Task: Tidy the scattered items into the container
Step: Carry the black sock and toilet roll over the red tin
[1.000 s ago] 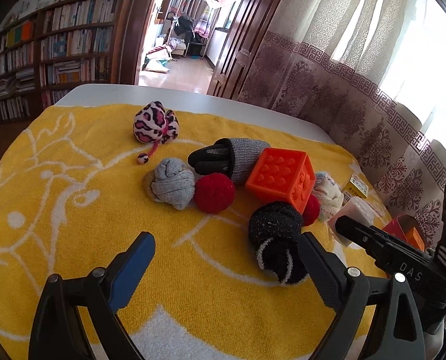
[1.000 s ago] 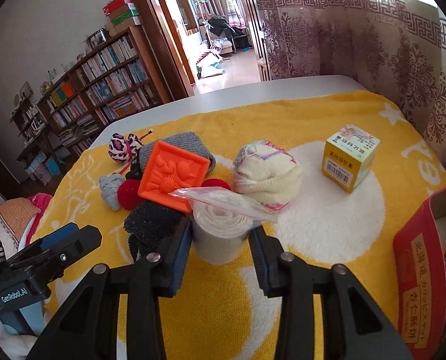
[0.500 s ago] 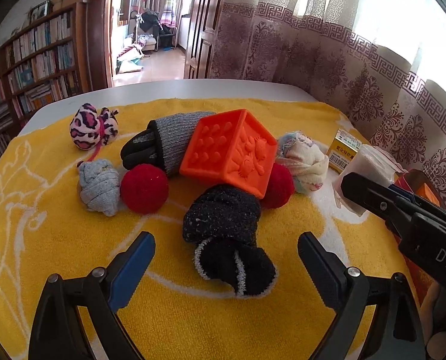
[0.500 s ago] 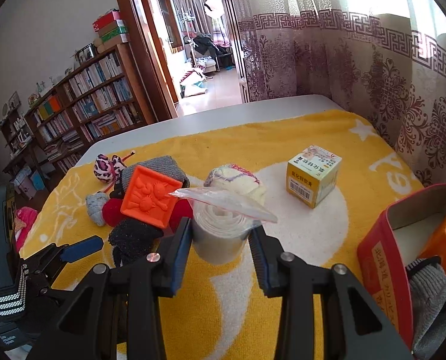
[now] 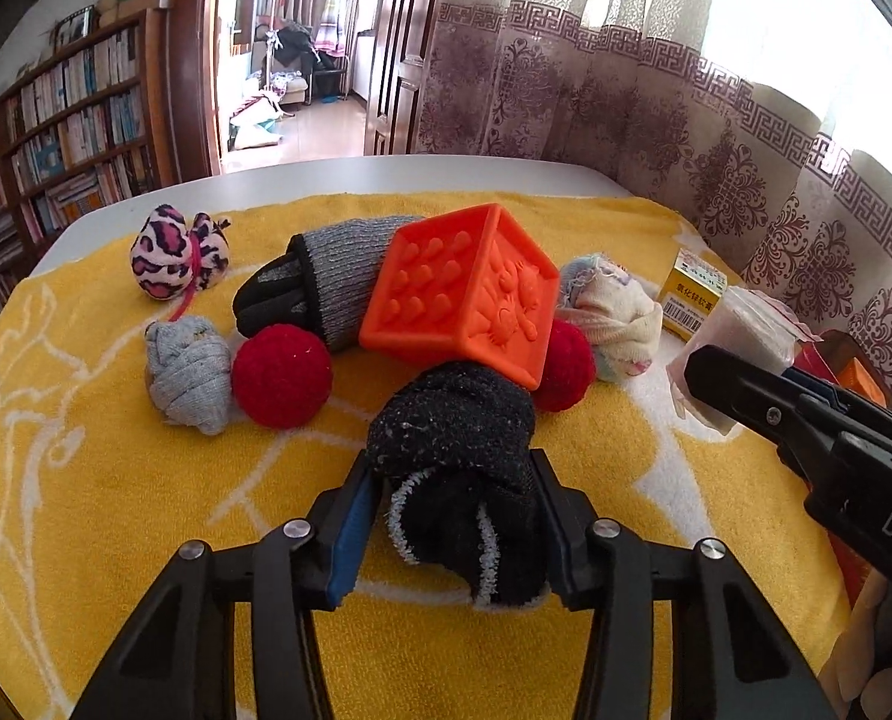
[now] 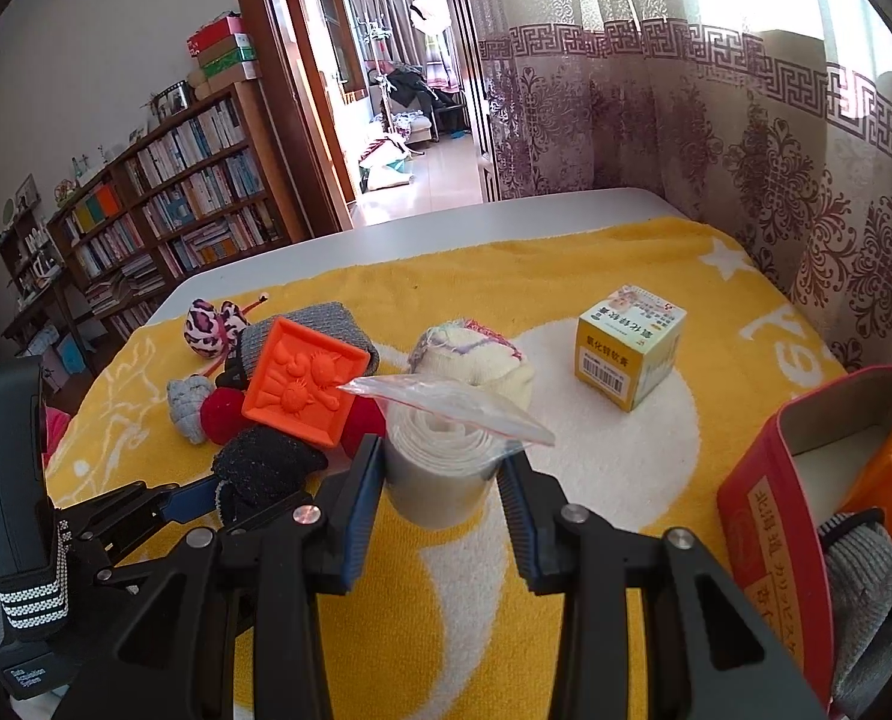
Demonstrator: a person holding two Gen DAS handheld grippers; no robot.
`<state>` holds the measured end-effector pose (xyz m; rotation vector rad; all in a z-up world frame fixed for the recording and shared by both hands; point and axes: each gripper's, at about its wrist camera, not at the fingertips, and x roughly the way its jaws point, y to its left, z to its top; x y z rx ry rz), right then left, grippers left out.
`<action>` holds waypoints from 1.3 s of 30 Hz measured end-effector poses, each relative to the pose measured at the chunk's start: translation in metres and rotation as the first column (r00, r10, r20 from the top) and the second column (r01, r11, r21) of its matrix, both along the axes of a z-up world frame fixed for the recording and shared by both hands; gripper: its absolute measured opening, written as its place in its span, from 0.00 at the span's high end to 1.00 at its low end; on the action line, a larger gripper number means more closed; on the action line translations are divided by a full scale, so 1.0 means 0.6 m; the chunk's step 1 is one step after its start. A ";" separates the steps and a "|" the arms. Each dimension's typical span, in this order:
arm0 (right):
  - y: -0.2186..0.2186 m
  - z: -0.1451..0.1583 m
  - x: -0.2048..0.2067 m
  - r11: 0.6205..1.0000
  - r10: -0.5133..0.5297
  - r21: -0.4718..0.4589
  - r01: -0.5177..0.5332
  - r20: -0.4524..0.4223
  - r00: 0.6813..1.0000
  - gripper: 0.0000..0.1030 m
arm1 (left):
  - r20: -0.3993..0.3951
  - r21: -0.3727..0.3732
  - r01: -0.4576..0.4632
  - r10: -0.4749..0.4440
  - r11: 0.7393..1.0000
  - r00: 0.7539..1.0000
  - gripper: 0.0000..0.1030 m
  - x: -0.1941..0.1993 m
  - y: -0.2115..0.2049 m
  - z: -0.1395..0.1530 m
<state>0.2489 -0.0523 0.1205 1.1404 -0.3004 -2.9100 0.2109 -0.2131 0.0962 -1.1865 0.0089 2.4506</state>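
Yellow towel (image 5: 116, 510): left claw (image 5: 452, 480) just closed on black sock (image 5: 464, 480) (right claw (image 6: 440, 468) grips bagged roll (image 6: 434, 468)).

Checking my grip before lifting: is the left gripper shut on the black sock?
Shut: both fingers of the left gripper press the black sock's sides.

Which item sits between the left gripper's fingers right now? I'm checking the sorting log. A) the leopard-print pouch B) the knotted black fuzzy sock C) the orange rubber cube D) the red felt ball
B: in the left wrist view the left gripper, whose jaws have just been closing, pinches the knotted black fuzzy sock, while the other items lie beyond it on the yellow towel.
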 end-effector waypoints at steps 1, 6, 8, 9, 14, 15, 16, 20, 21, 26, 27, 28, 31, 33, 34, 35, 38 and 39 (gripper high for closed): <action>0.000 0.000 0.000 1.000 -0.001 -0.001 0.001 -0.001 1.000 0.59 | -0.009 0.002 -0.005 0.005 1.000 1.000 0.53 0.004 -0.002 0.003; 0.004 0.002 0.002 1.000 -0.007 -0.007 0.007 -0.008 1.000 0.59 | -0.043 0.034 -0.013 0.015 0.999 0.999 0.53 0.022 -0.017 0.020; 0.006 0.002 0.003 1.000 -0.010 -0.009 0.010 -0.010 1.000 0.59 | -0.060 0.048 -0.016 0.019 0.999 0.998 0.53 0.029 -0.021 0.029; 0.007 0.002 0.003 1.000 -0.011 -0.010 0.011 -0.011 1.000 0.59 | -0.070 0.055 -0.017 0.021 0.998 0.997 0.53 0.033 -0.024 0.035; 0.010 0.004 0.004 1.000 -0.019 -0.013 0.019 -0.018 1.000 0.59 | -0.095 0.089 -0.020 0.028 0.996 0.995 0.53 0.042 -0.034 0.051; 0.011 0.004 0.005 1.000 -0.020 -0.013 0.020 -0.018 1.000 0.59 | -0.095 0.091 -0.021 0.030 0.996 0.995 0.53 0.042 -0.034 0.051; 0.011 0.004 0.006 1.000 -0.021 -0.013 0.021 -0.019 1.000 0.59 | -0.094 0.092 -0.023 0.032 0.996 0.995 0.53 0.043 -0.034 0.051; 0.012 0.004 0.006 1.000 -0.022 -0.013 0.022 -0.020 1.000 0.59 | -0.089 0.095 -0.025 0.033 0.995 0.995 0.53 0.043 -0.036 0.049; 0.012 0.004 0.006 1.000 -0.021 -0.013 0.021 -0.020 1.000 0.59 | -0.090 0.095 -0.024 0.033 0.995 0.995 0.53 0.044 -0.036 0.049; 0.014 0.006 0.007 1.000 -0.025 -0.014 0.024 -0.026 0.999 0.59 | -0.104 0.100 -0.023 0.034 0.995 0.994 0.53 0.048 -0.035 0.052; 0.014 0.006 0.007 1.000 -0.026 -0.014 0.025 -0.027 0.999 0.59 | -0.109 0.099 -0.025 0.036 0.995 0.993 0.53 0.049 -0.035 0.054; 0.015 0.007 0.008 1.000 -0.027 -0.015 0.027 -0.029 0.999 0.59 | -0.115 0.098 -0.026 0.038 0.995 0.993 0.53 0.051 -0.034 0.056; 0.016 0.009 0.009 0.999 -0.032 -0.015 0.032 -0.035 0.999 0.59 | -0.130 0.097 -0.030 0.042 0.995 0.991 0.53 0.056 -0.033 0.062; 0.016 0.010 0.010 0.999 -0.038 -0.009 0.037 -0.040 0.999 0.59 | -0.139 0.096 -0.032 0.045 0.995 0.989 0.53 0.058 -0.033 0.064; 0.016 0.010 0.010 0.999 -0.039 -0.008 0.039 -0.042 0.998 0.59 | -0.142 0.094 -0.034 0.048 0.995 0.989 0.53 0.058 -0.033 0.065; 0.016 0.010 0.011 0.999 -0.040 -0.007 0.040 -0.043 0.998 0.59 | -0.143 0.094 -0.036 0.049 0.995 0.988 0.53 0.058 -0.033 0.066; 0.015 0.010 0.011 0.999 -0.043 -0.003 0.043 -0.045 0.998 0.59 | -0.149 0.095 -0.042 0.056 0.995 0.987 0.53 0.058 -0.034 0.068; 0.015 0.010 0.011 0.999 -0.044 -0.002 0.044 -0.045 0.998 0.59 | -0.152 0.093 -0.043 0.057 0.995 0.987 0.53 0.058 -0.034 0.069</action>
